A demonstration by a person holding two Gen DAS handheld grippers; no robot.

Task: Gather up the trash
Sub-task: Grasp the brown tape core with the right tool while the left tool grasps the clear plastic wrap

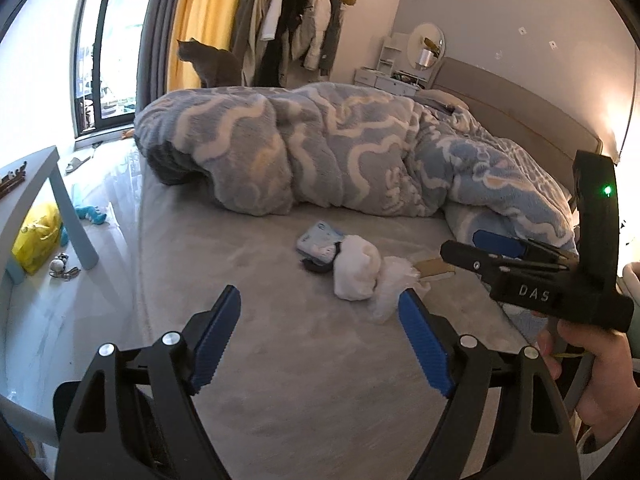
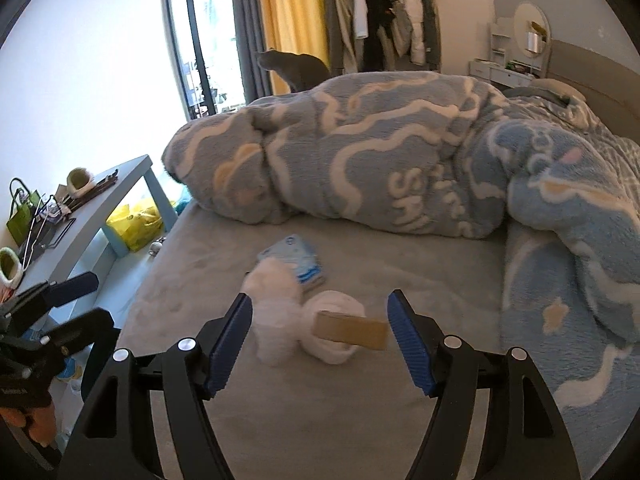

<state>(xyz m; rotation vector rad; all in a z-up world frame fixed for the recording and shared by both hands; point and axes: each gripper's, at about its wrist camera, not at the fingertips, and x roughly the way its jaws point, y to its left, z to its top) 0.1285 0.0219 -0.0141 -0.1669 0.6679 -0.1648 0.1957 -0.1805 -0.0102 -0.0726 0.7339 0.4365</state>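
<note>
Trash lies in a small heap on the grey bed sheet (image 1: 280, 360): a white wad of tissue (image 1: 356, 270), a thinner white tissue (image 1: 390, 288), a brown cardboard strip (image 1: 434, 267) and a blue-white packet (image 1: 320, 242). My left gripper (image 1: 320, 310) is open, low over the sheet, just short of the heap. My right gripper (image 2: 320, 316) is open, with the white wads (image 2: 276, 300) and the cardboard strip (image 2: 350, 330) between its fingers; the packet (image 2: 294, 256) lies beyond. The right gripper also shows at the right of the left wrist view (image 1: 460, 248).
A rumpled blue-and-white fleece blanket (image 1: 320, 152) fills the far half of the bed. A grey cat (image 1: 208, 64) sits behind it by the yellow curtain. A light-blue side table (image 2: 100, 200) with clutter stands left of the bed, a yellow bag (image 1: 36, 240) under it.
</note>
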